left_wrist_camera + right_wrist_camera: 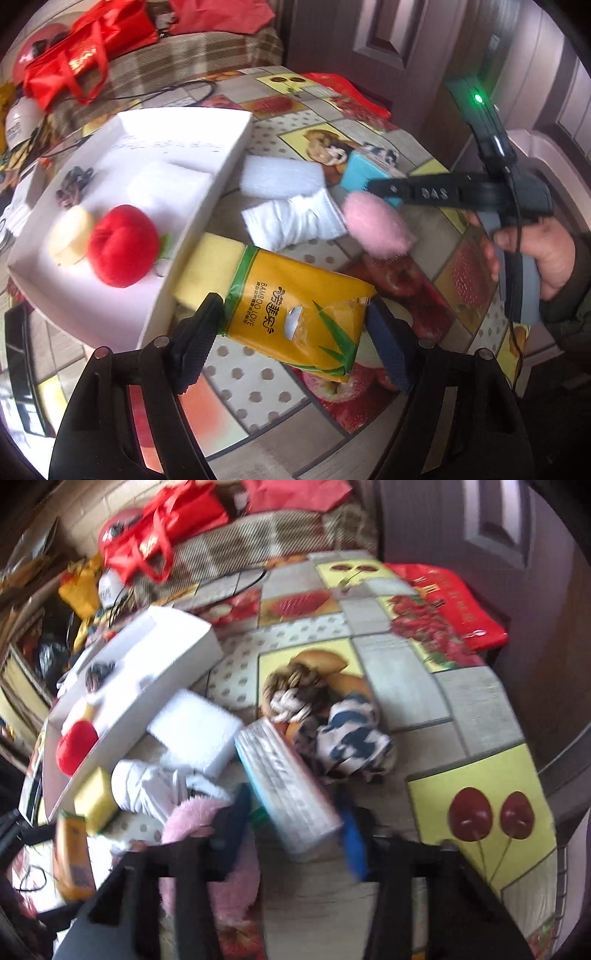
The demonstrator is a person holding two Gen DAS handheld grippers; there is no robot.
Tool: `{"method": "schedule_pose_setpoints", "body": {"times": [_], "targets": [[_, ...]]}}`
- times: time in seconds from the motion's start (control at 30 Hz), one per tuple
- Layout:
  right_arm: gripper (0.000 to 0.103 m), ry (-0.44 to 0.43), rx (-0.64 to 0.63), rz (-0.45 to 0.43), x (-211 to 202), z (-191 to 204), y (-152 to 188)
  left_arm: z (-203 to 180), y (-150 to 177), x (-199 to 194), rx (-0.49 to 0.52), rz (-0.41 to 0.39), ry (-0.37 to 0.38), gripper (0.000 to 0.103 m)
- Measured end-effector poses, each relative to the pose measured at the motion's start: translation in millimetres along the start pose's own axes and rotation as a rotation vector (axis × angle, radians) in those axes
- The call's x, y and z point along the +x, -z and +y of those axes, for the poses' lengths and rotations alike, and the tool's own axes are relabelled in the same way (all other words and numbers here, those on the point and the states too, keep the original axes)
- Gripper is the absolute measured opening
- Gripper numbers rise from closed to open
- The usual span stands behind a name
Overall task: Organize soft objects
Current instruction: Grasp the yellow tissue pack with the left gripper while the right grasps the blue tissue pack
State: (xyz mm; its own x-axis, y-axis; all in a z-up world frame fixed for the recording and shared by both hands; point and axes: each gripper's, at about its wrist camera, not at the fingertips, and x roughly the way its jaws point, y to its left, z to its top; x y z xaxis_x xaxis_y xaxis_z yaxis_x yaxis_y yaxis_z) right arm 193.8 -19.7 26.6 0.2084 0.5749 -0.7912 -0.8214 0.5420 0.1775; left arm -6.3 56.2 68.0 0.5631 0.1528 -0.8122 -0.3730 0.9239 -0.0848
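Clamped between both pads of the left gripper (295, 332): a yellow tissue pack (295, 306), tilted, just beside the near corner of the white box (192, 236). Judged mid-carry, not yet inside.

Straddled by the right gripper (291, 830): a blue tissue pack (284, 786), further out from the box's long wall. Cannot tell from the blurred view whether pressed or merely bracketed.

Against the box's outer wall: a yellow sponge (207, 269). Just beyond it, a crumpled white cloth (291, 218), a pink fluffy toy (376, 225) and a white foam block (280, 173), all outside the box.

Already inside the box: a red plush apple (123, 245) at the near end, touching a pale sponge piece (70, 236); deeper in, a second white pad (170, 184) and a dark scrunchie (74, 184).

Farthest from the box, on the table (402, 686): a patterned cloth (351, 738) and a braided rope bundle (291, 690).

Roughly a third done, by this count: four items boxed, eight or so left outside.
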Motion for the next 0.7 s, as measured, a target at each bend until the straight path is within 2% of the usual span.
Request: {"method": "schedule_pose_setpoints", "body": {"times": [0.03,0.13,0.47,0.7], "targets": [[0.027,-0.011,-0.007,-0.002,-3,2,2,2,-2,-4,-0.011,-0.007,-0.006,0.079],[0.026,-0.022,-0.017,-0.042,-22,6,7,7,-9,-17,-0.035,-0.038,-0.027,0.079],[0.026,-0.115,0.055,-0.307,-141,37,10,24,-26,-77,-0.07,-0.174,-0.111,0.079],[0.026,-0.162,0.077,-0.4,-172,68,5,51,-21,-117,-0.096,-0.244,-0.136,0.079]]}}
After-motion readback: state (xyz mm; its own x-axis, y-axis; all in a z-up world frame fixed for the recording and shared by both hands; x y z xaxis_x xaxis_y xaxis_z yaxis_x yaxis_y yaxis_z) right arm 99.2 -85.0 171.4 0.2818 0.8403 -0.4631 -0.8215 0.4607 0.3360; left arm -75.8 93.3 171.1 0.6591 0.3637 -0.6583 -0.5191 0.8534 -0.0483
